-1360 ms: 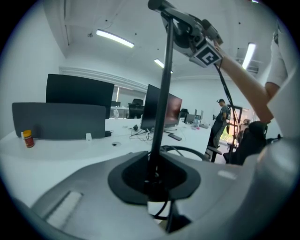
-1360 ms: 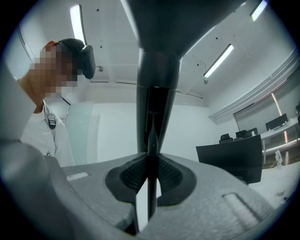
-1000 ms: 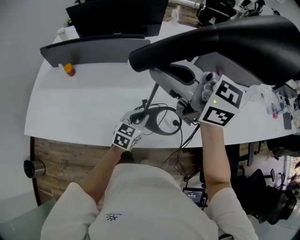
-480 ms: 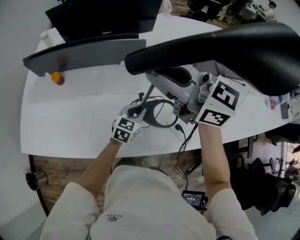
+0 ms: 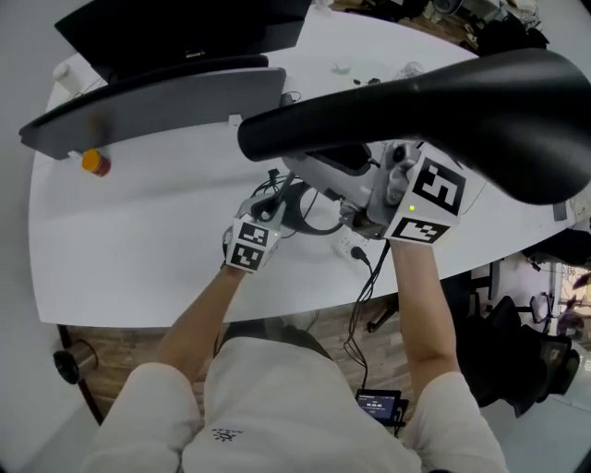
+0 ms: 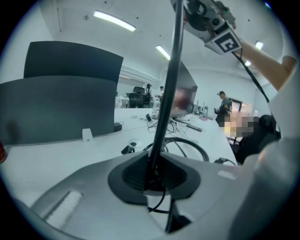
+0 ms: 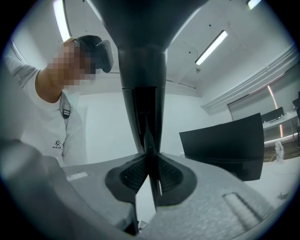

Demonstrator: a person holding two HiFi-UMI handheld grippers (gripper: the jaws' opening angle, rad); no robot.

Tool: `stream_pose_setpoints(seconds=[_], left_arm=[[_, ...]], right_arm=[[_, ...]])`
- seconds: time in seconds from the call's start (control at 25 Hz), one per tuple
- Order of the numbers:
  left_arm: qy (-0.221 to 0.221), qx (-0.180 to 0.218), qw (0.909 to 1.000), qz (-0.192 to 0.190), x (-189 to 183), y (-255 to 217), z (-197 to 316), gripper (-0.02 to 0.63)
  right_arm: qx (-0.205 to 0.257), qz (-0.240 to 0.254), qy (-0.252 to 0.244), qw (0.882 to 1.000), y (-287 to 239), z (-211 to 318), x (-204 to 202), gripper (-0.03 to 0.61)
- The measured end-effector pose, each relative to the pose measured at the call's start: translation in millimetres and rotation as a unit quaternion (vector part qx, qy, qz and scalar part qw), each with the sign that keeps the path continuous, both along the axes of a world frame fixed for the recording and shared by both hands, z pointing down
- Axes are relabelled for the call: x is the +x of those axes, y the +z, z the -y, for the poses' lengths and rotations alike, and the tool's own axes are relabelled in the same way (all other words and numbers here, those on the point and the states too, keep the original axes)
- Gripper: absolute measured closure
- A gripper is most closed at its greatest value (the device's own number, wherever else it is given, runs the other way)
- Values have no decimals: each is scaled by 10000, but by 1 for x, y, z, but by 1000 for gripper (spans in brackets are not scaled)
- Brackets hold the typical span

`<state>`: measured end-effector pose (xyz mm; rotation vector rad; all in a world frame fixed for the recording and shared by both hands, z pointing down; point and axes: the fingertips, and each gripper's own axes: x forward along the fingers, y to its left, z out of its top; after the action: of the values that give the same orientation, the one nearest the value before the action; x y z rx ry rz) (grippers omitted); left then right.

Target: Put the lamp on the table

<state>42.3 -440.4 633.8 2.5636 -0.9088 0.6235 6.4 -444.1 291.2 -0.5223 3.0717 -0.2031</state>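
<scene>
lamp (image 5: 416, 102): broad matt black head, smooth and curved, carried over a thin black stem (image 6: 171, 84). it is held in both tools above the white table (image 5: 138, 231); whether its foot touches the top cannot be told.

left gripper (image 6: 153, 174): grey moulded body, dark ribbed pads pressed together on the lower stem.

right gripper (image 7: 149, 171): pads closed on a narrow dark fin under the head; its jaws have just been opening slightly, yet the fin is pinched between them.

table is smooth and glossy, with a rounded near edge. a black cable loop (image 6: 202, 150) lies on it just behind the stem. a flat grey monitor back (image 5: 157, 97) and a black screen (image 5: 185, 28) stand along the far edge. a small orange-capped bottle (image 5: 95, 163) is seen by the monitor's left end.

against a second ago: lamp and both tools are found further in over the table and lower; the left marker cube, then at the near edge, is now well inside it. less of the wooden floor is seen.

open room: a wide bare stretch lies left of the left gripper; small clutter is seen far right.
</scene>
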Motion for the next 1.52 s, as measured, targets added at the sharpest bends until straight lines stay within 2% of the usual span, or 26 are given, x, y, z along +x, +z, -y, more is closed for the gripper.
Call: stream_pose_setpoints(seconds=[0.48, 1.52], left_arm=[[-357, -124, 9993, 68, 8, 39, 35, 558], [-665, -255, 9974, 108, 15, 67, 35, 558]], right_arm=[[-139, 47, -142, 9998, 40, 41, 13, 540], [-240, 34, -333, 9992, 67, 43, 25, 538]])
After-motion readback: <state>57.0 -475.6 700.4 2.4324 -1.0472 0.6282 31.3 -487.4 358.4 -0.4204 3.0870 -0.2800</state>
